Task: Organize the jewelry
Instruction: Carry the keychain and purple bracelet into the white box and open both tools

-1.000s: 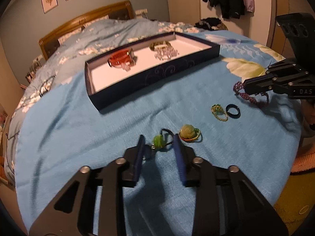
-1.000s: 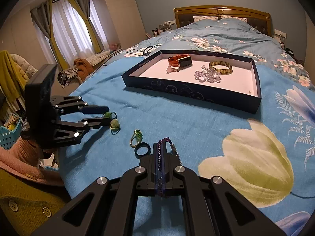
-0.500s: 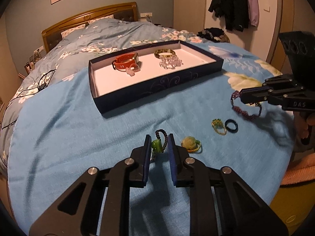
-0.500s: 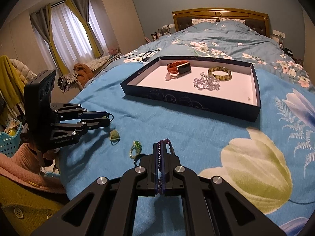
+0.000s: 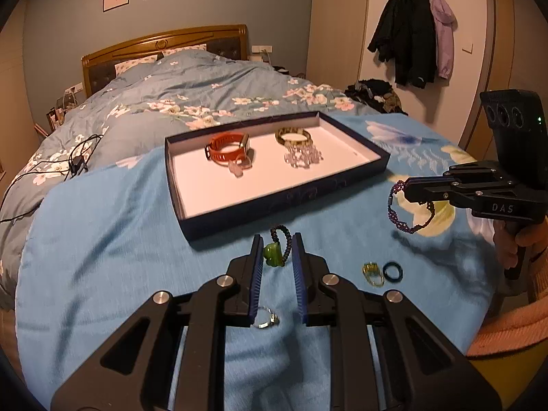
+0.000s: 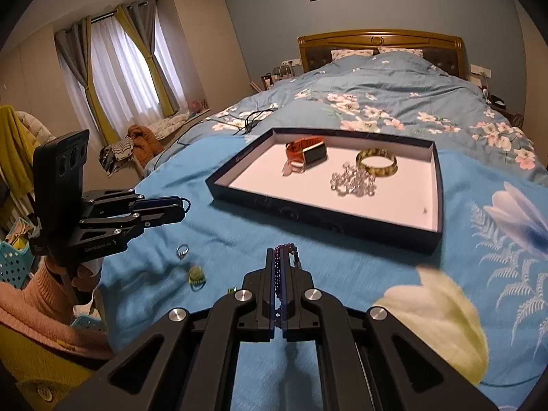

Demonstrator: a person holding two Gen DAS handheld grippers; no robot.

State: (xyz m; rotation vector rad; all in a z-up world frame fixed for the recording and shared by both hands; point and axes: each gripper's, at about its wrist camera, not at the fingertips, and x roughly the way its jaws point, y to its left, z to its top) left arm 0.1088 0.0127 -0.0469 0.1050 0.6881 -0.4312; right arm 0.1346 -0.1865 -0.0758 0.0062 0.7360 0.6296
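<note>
Jewelry: partly in tray, partly loose on bedspread, two pieces lifted in grippers.

Left gripper (image 5: 276,243): raised above blue bedspread (image 5: 102,257), just short of tray's near wall. Fingers drawn in on green pendant (image 5: 272,255); pendant against left pad, its black beaded cord (image 5: 287,239) against right pad, cord loop projecting past fingertips. From right wrist view, same gripper (image 6: 181,205) seen side-on at left, fingers nearly together, cord loop visible at tip.

Right gripper (image 6: 281,253): pressed together on purple beaded bracelet (image 6: 281,274), beads running along narrow gap between pads. From left wrist view, same gripper (image 5: 407,188) at right edge, held off bedspread, bracelet (image 5: 409,219) hanging below fingertips as open loop, clear of fabric.

Dark blue tray (image 5: 281,202) with white floor: flat on bedspread, beyond both grippers. Contents:
- orange watch (image 5: 226,149), left rear section;
- small clear piece (image 5: 239,167), touching watch on near side;
- mottled yellow-green bangle (image 5: 293,135), right rear section;
- clear crystal bracelet (image 5: 303,156), just in front of bangle, touching it.

Loose on bedspread:
- silver ring (image 5: 265,318), directly beneath left gripper, between its fingers in view;
- gold-and-green ring (image 5: 371,270) and black ring (image 5: 392,271), side by side, right of left gripper;
- green-and-yellow piece (image 6: 196,274), near silver ring, type not discernible.
</note>
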